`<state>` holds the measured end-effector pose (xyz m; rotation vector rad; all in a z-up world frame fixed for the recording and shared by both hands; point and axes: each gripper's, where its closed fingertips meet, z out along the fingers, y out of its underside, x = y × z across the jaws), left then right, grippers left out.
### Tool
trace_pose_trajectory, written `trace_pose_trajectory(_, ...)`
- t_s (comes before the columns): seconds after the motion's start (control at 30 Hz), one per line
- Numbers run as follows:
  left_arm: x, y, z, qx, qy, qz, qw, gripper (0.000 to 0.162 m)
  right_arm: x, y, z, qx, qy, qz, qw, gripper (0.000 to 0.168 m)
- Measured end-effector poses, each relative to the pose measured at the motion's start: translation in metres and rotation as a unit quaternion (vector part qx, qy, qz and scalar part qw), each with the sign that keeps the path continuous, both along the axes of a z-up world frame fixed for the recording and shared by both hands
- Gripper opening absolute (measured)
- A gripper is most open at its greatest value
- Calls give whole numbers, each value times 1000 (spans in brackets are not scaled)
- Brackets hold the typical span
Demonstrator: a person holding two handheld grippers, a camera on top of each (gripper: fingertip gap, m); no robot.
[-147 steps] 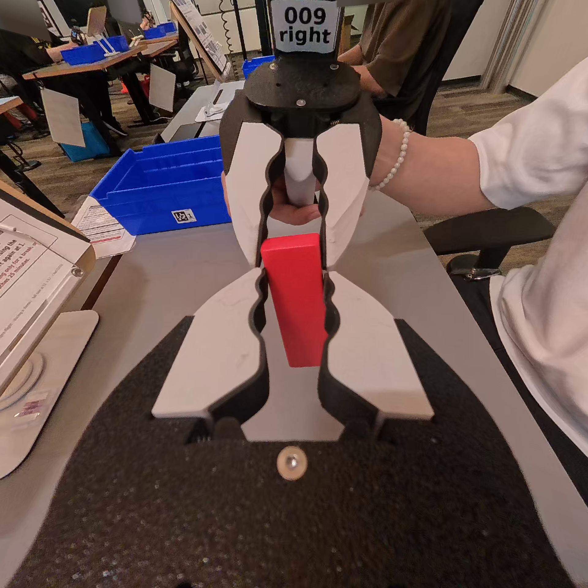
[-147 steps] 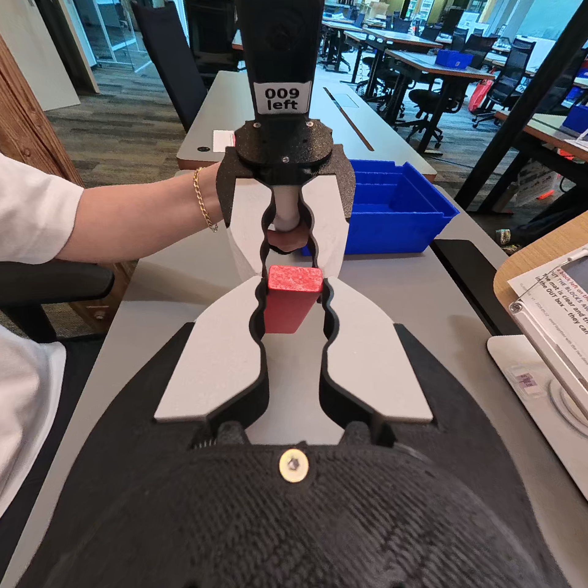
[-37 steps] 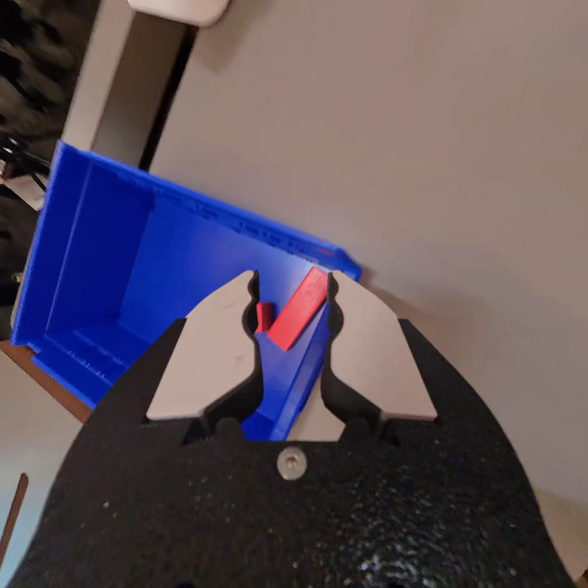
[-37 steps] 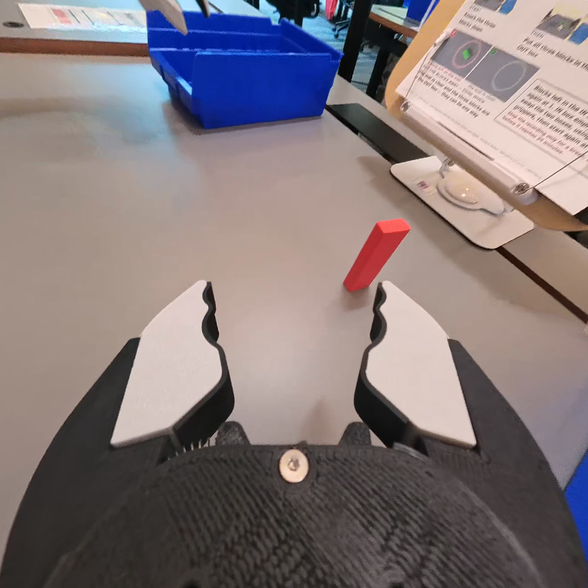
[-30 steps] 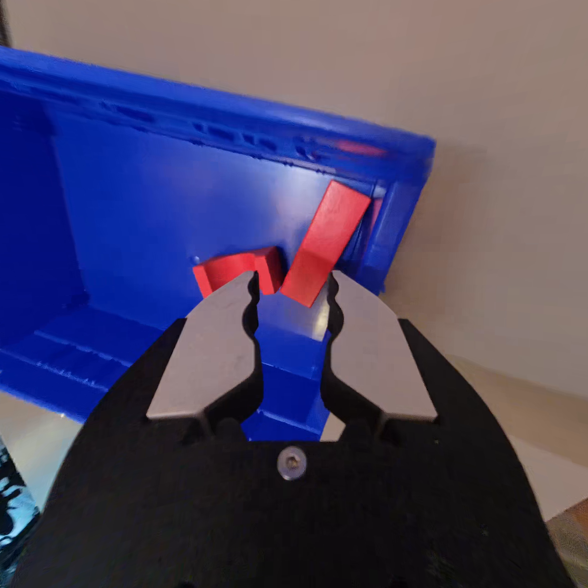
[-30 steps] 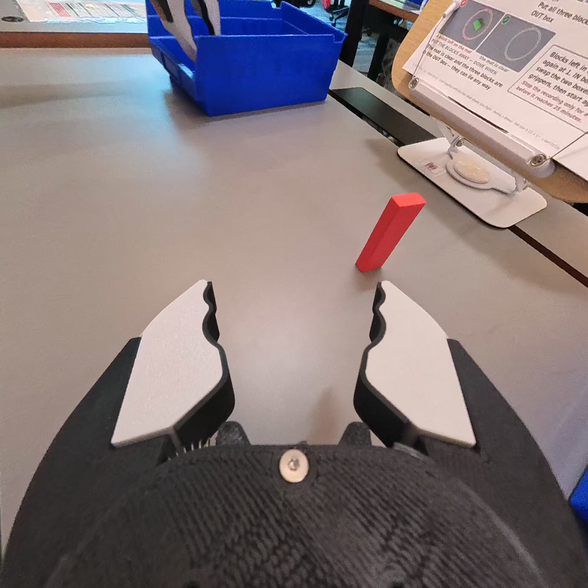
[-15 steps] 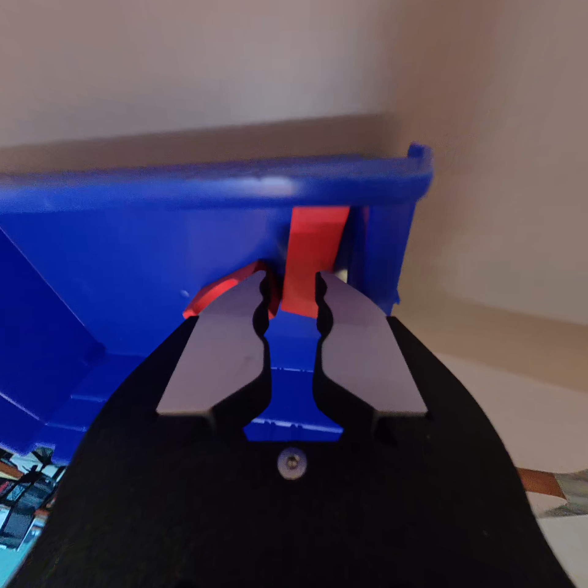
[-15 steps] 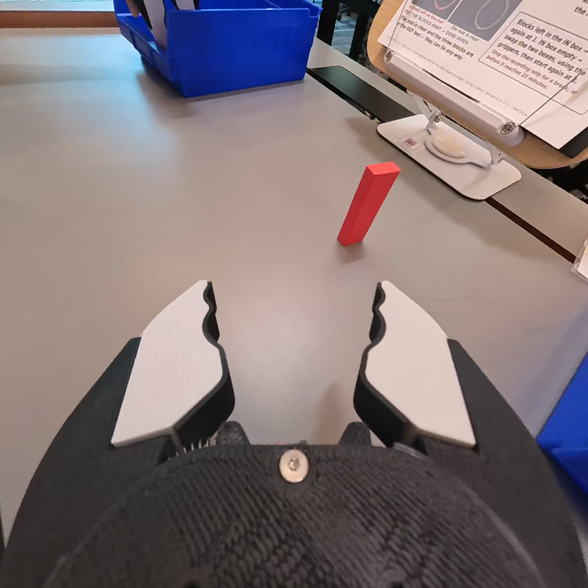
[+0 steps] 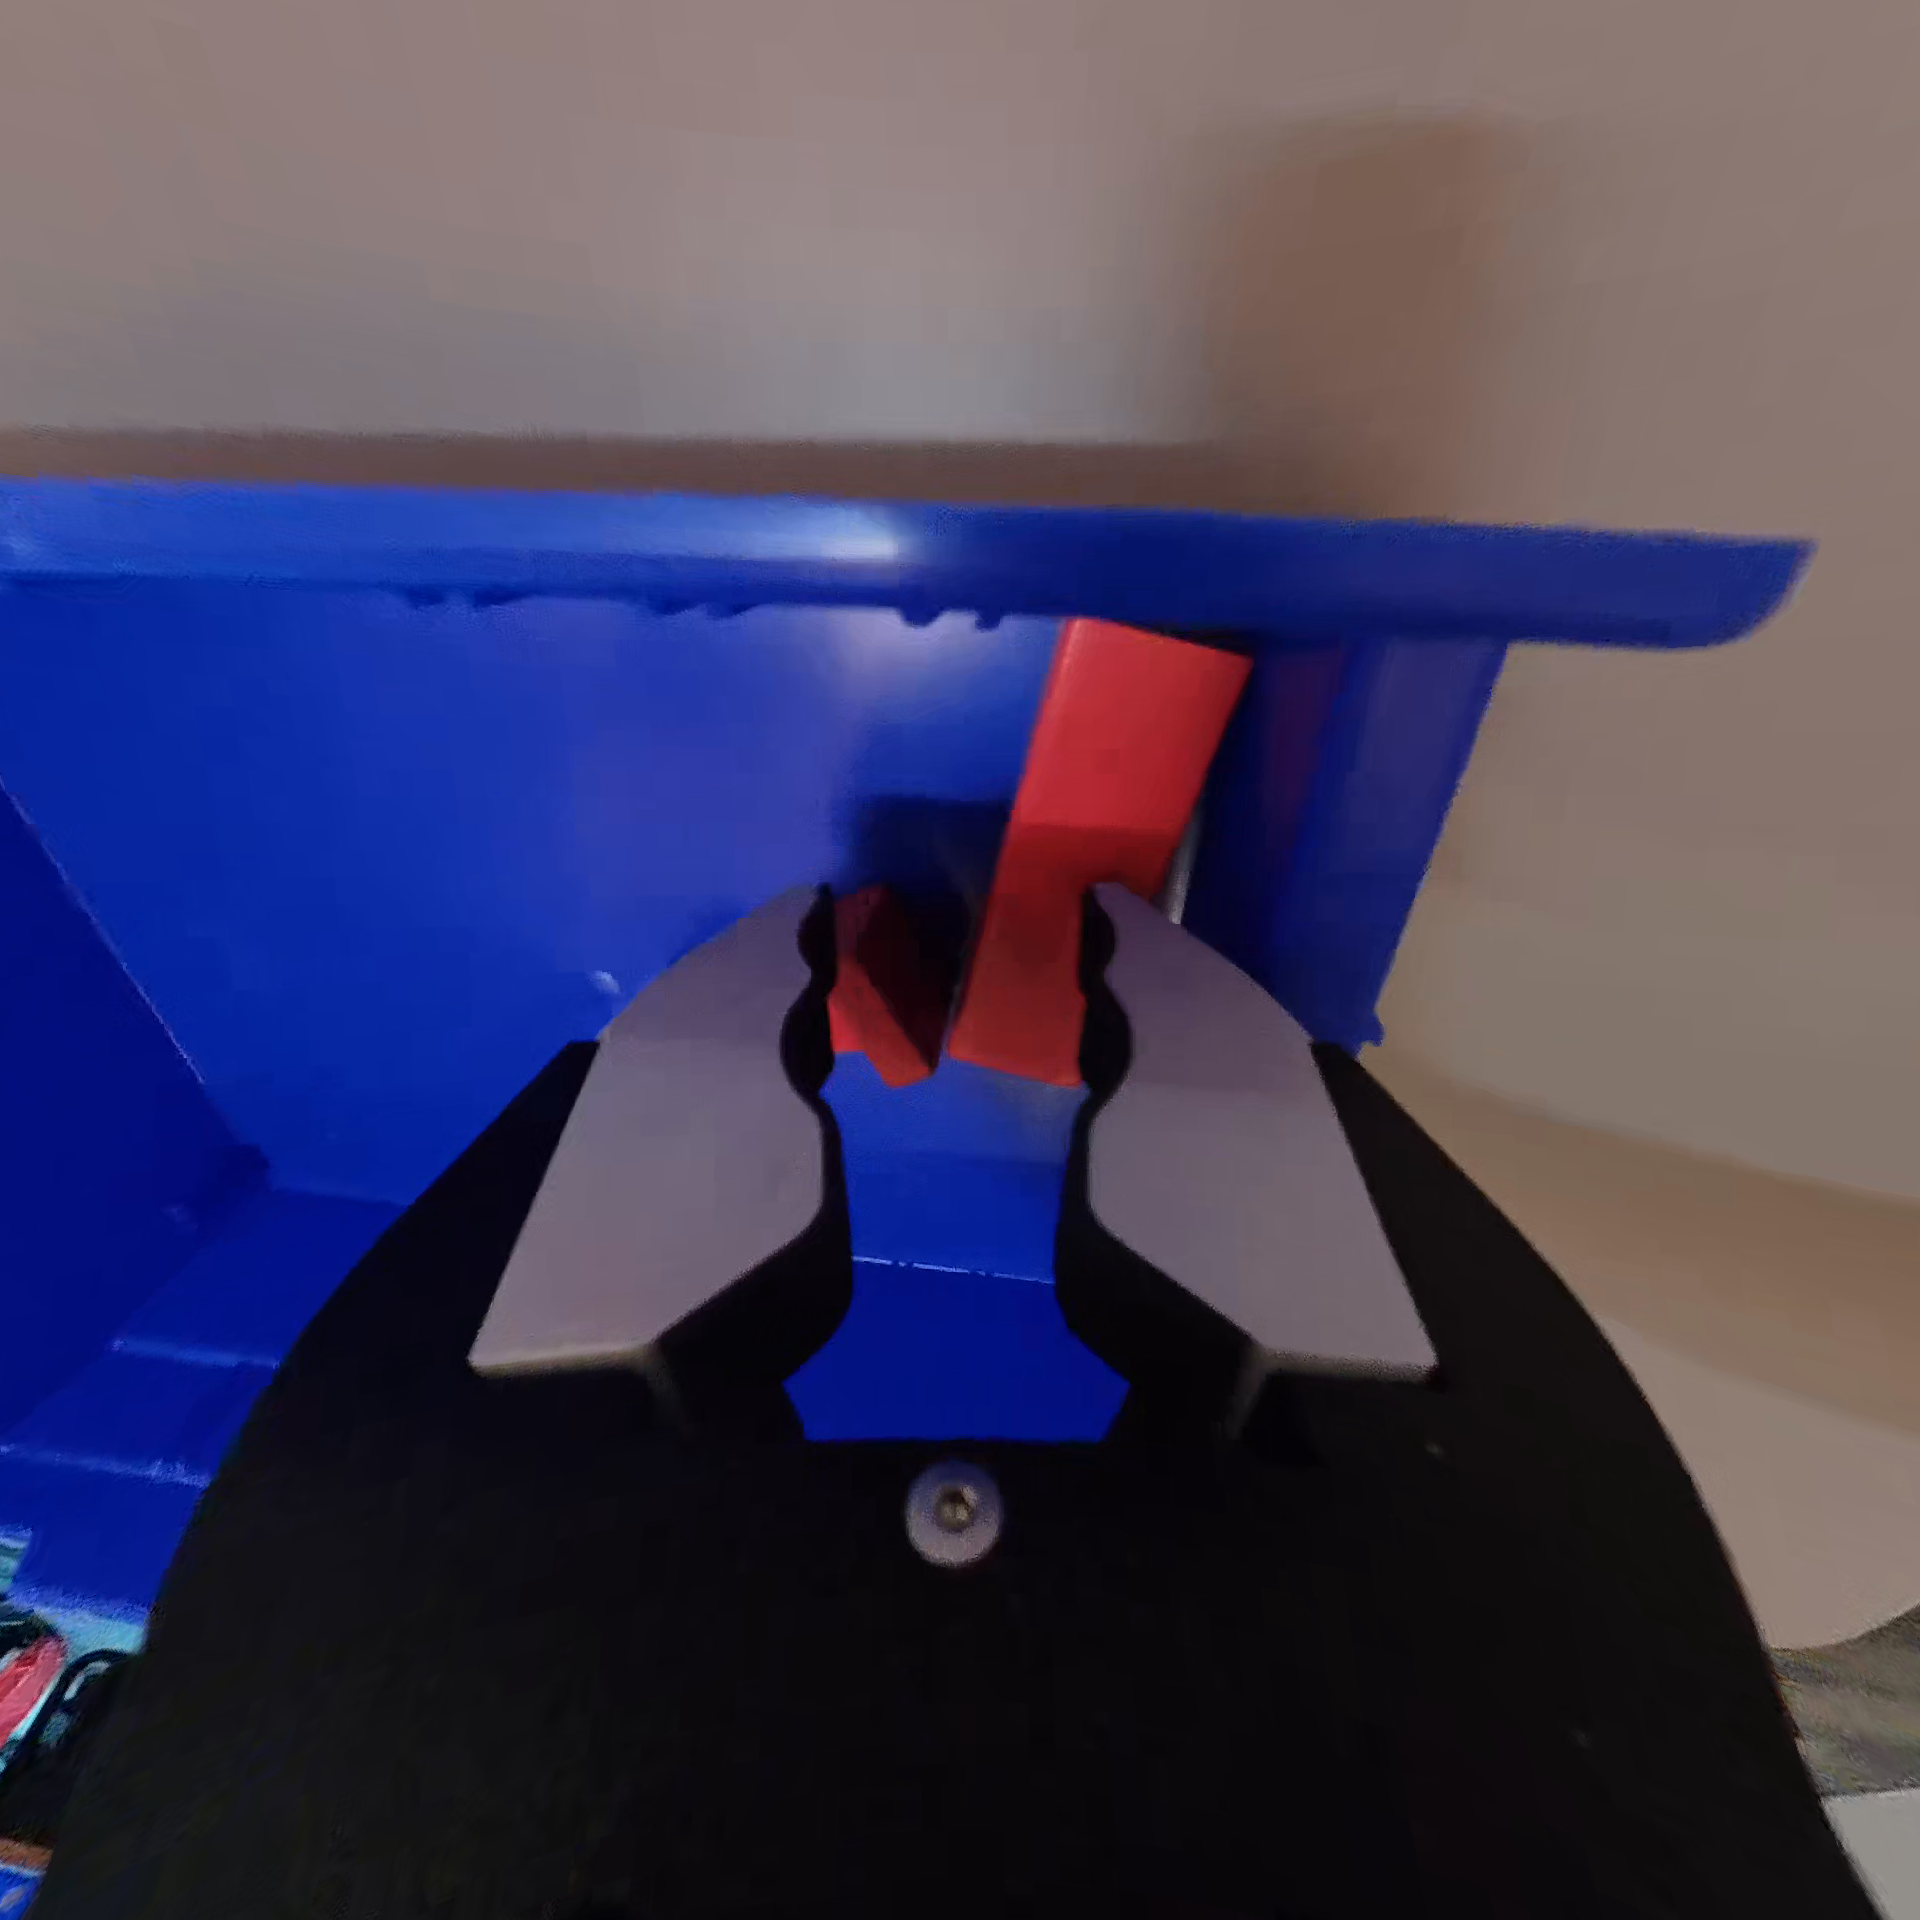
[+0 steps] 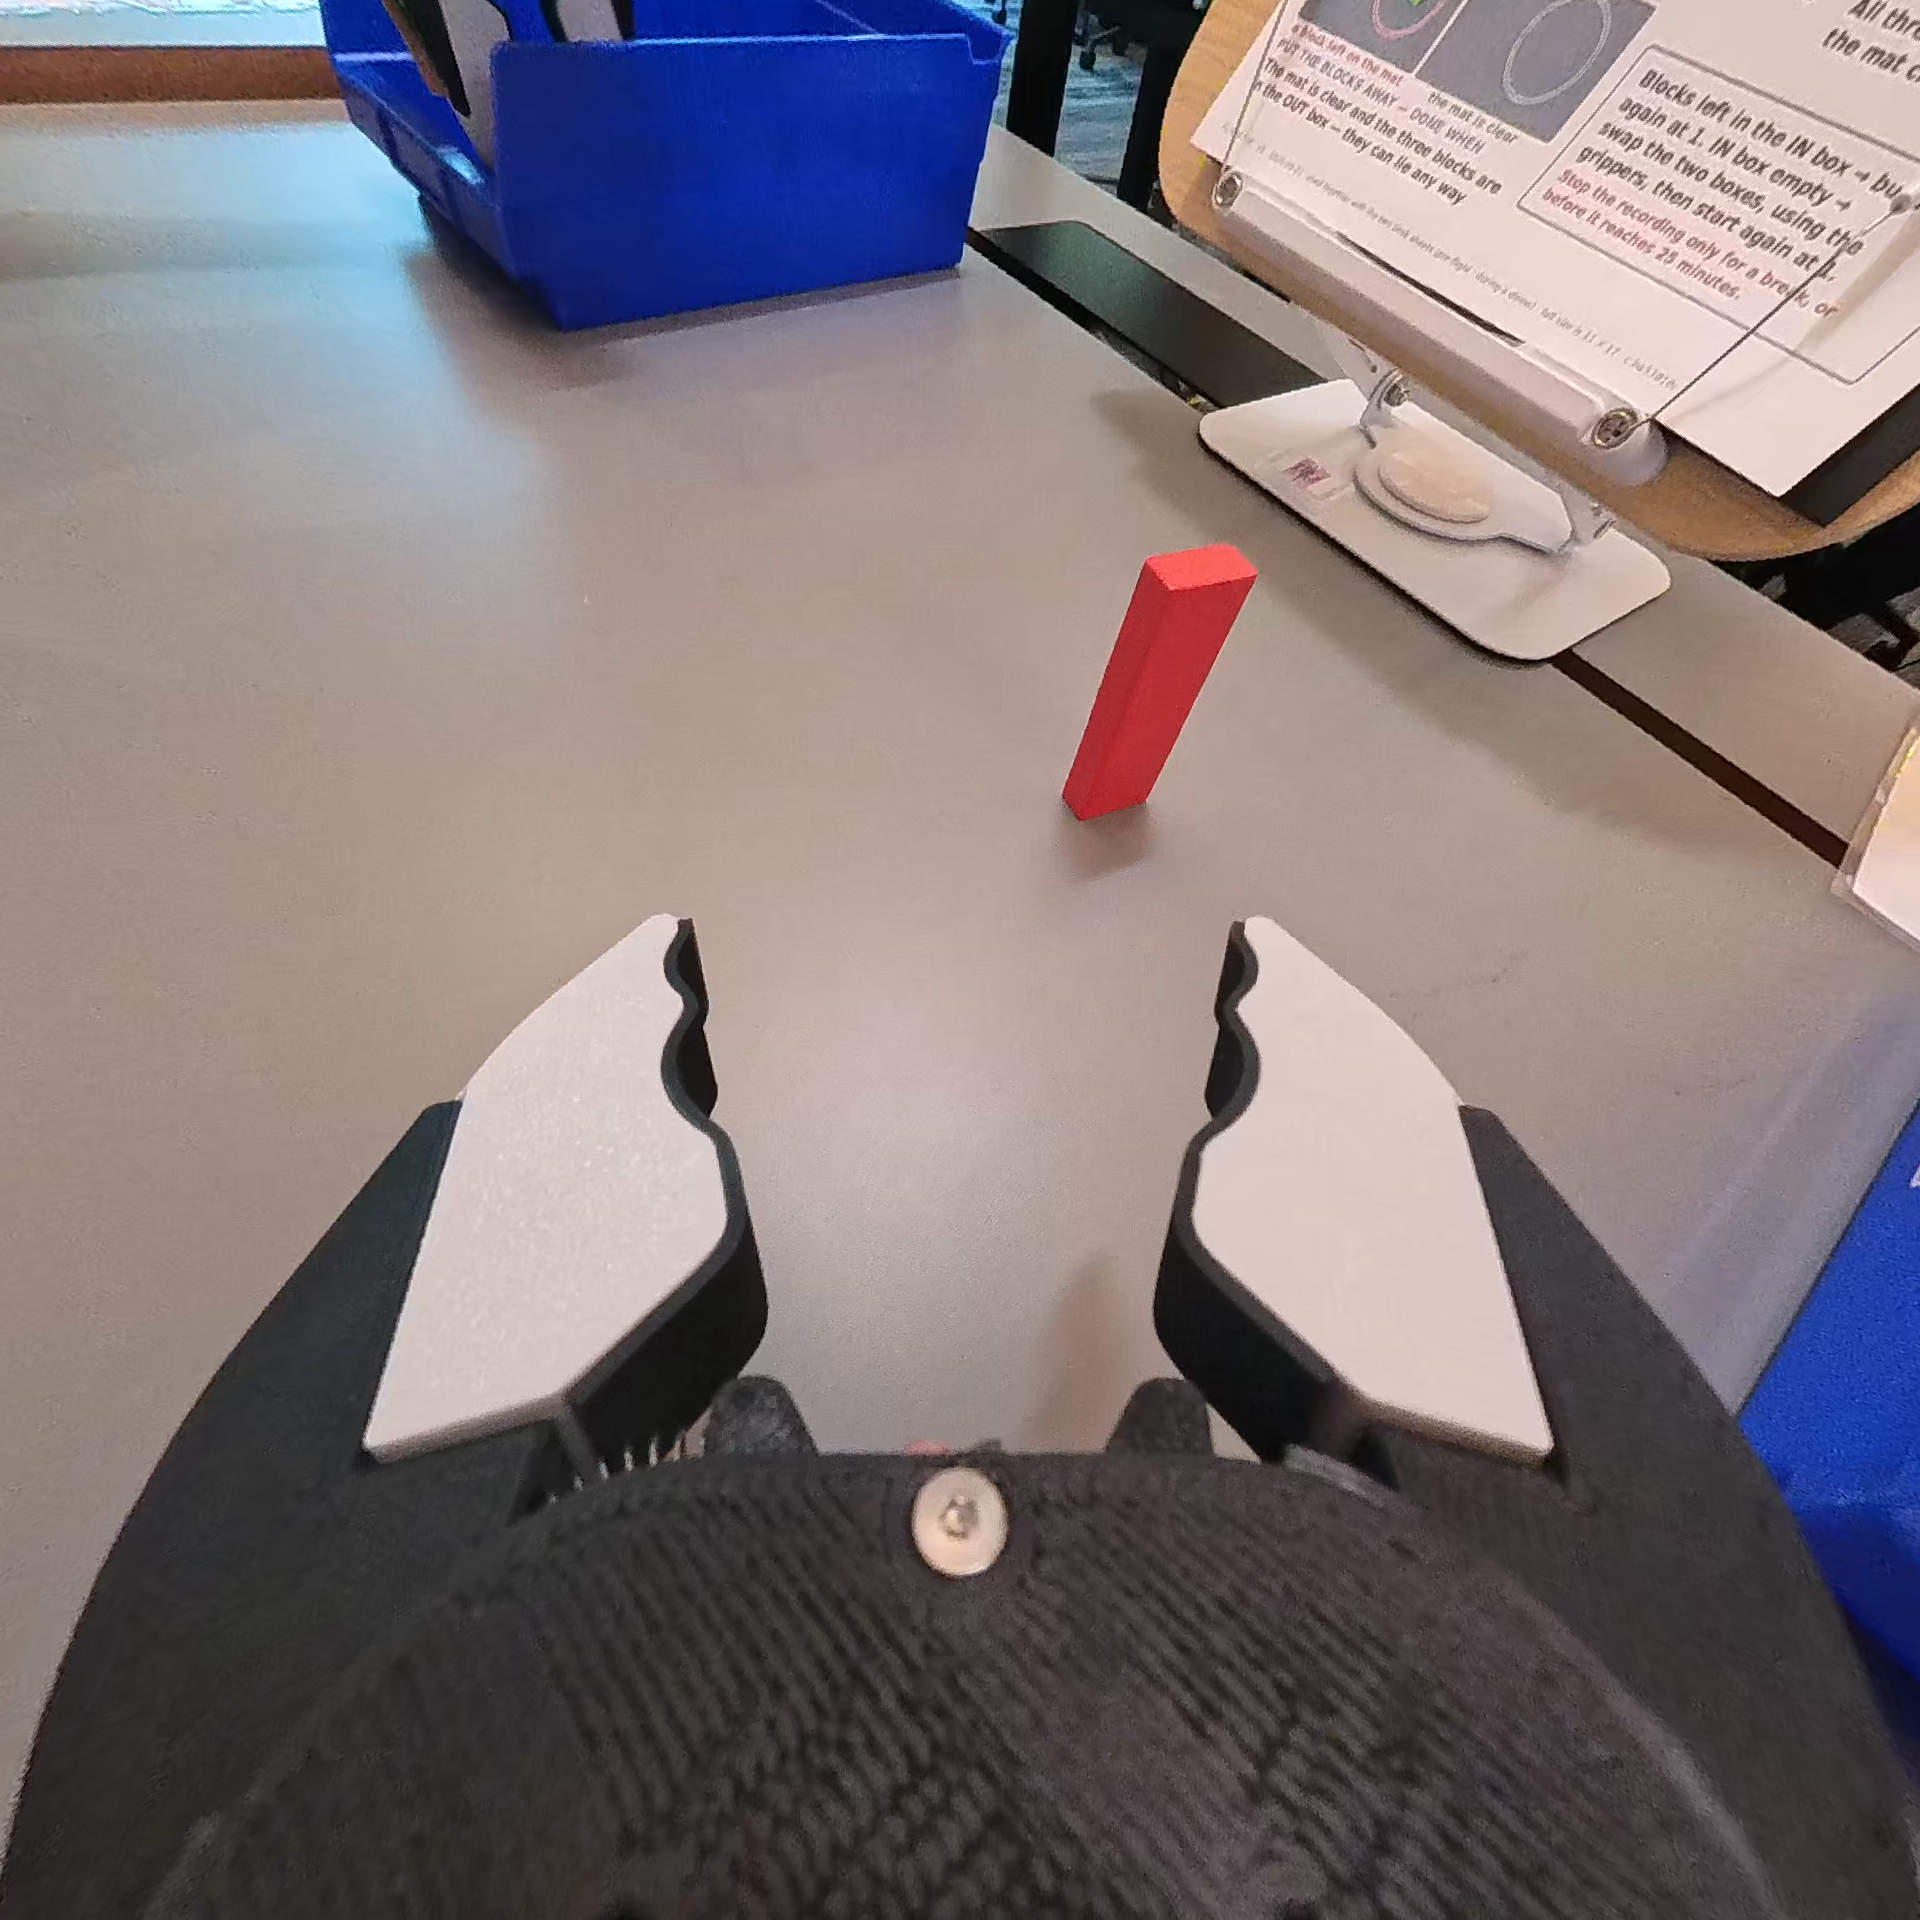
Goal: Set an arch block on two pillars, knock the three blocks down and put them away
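Note:
My left gripper [image 9: 951, 935] reaches into a blue bin [image 9: 520, 810], its jaws part open. Between its fingertips are the lower ends of two red blocks. A long red block [image 9: 1122, 748] leans upright in the bin's far right corner, against my right finger. A second red block [image 9: 883, 997] lies lower, next to my left finger. My right gripper [image 10: 961, 956] is open and empty above the grey table [image 10: 416, 623]. A third red block [image 10: 1153, 686] stands upright on the table ahead of it, slightly right. The right wrist view shows the left gripper's fingers [image 10: 473, 62] inside the bin [image 10: 727, 156].
A white stand [image 10: 1455, 499] holding a printed sheet is at the table's right edge, past the standing block. The corner of another blue bin [image 10: 1849, 1455] shows at the right, close to my right gripper. A black strip [image 10: 1143, 301] runs along the table's far right.
My left gripper has gone deeper into the bin and its jaws are wider than half a second ago. My right gripper has drawn back from the standing block, which it released earlier.

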<state>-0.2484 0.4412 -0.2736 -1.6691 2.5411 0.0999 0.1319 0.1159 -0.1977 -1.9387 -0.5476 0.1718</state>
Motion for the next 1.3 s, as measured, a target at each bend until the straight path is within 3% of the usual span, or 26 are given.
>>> trace_pose_trajectory(0.17,-8,6,2,26,14,-18,999,48,0,1,-1,-4,-3,2,1000,95)
trace_pose_trajectory(0.4,-28,11,1,52,65,-50,995,40,4,0,-3,-6,1,-2,1000,94)
trace_pose_trajectory(0.67,-14,2,0,37,51,-105,993,30,7,2,-4,-10,-5,-9,1000,94)
trace_pose_trajectory(0.73,-13,3,0,29,52,-112,992,33,8,4,-4,-10,-5,-12,1000,94)
trace_pose_trajectory(0.83,-7,15,2,45,38,-99,993,59,8,8,-3,-8,-1,-14,1000,94)
trace_pose_trajectory(1.1,-14,44,5,95,6,-83,992,55,10,18,-5,-15,-10,-13,1000,94)
trace_pose_trajectory(1.3,-26,21,23,-5,-12,-39,999,56,14,23,-7,-19,-3,-22,1000,94)
